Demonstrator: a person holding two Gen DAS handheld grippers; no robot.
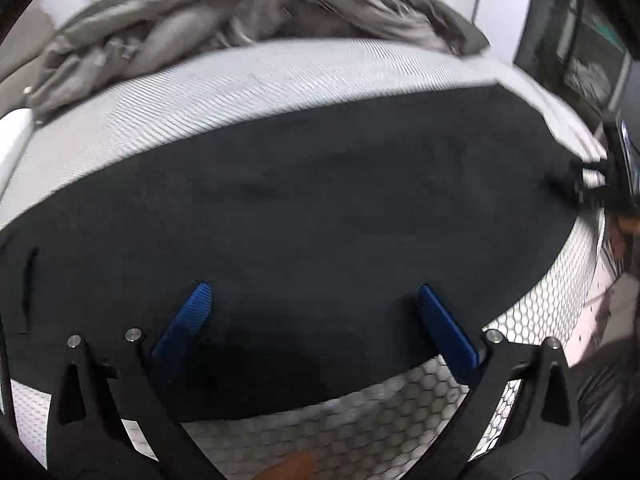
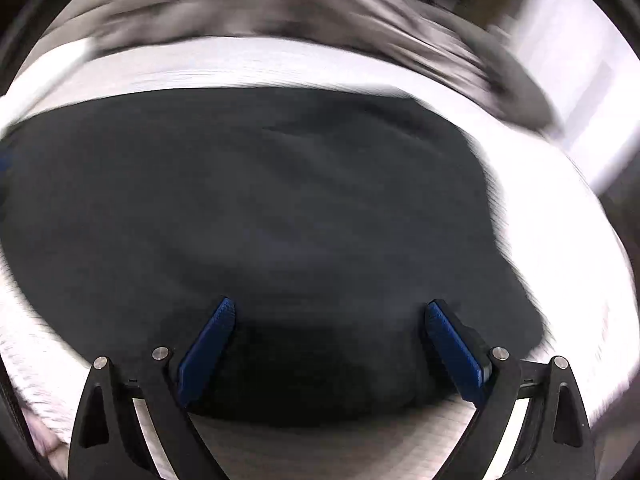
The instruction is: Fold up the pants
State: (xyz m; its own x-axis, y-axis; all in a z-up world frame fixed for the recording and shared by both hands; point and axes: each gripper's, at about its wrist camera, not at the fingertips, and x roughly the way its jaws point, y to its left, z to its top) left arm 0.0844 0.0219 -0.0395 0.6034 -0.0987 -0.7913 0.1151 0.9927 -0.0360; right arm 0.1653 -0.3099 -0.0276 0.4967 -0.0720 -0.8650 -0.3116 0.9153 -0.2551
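Dark pants [image 1: 304, 200] lie spread flat across a white mattress [image 1: 192, 92]. My left gripper [image 1: 314, 300] hovers over their near edge, its blue pads wide apart with only flat cloth below and nothing pinched. At the far right of the left wrist view the right gripper [image 1: 588, 184] shows as a blurred black shape at the pants' end. In the right wrist view the pants [image 2: 280, 200] fill the middle, and my right gripper [image 2: 330, 314] stands open above them, its blue pads [image 2: 452, 348] spread and nothing held.
A crumpled grey blanket [image 1: 224, 12] is heaped along the mattress's far side, blurred in the right wrist view as well [image 2: 304, 12]. The mattress's honeycomb side wall [image 1: 360, 412] drops away below the pants. A dark shelf unit [image 1: 580, 40] stands at the right.
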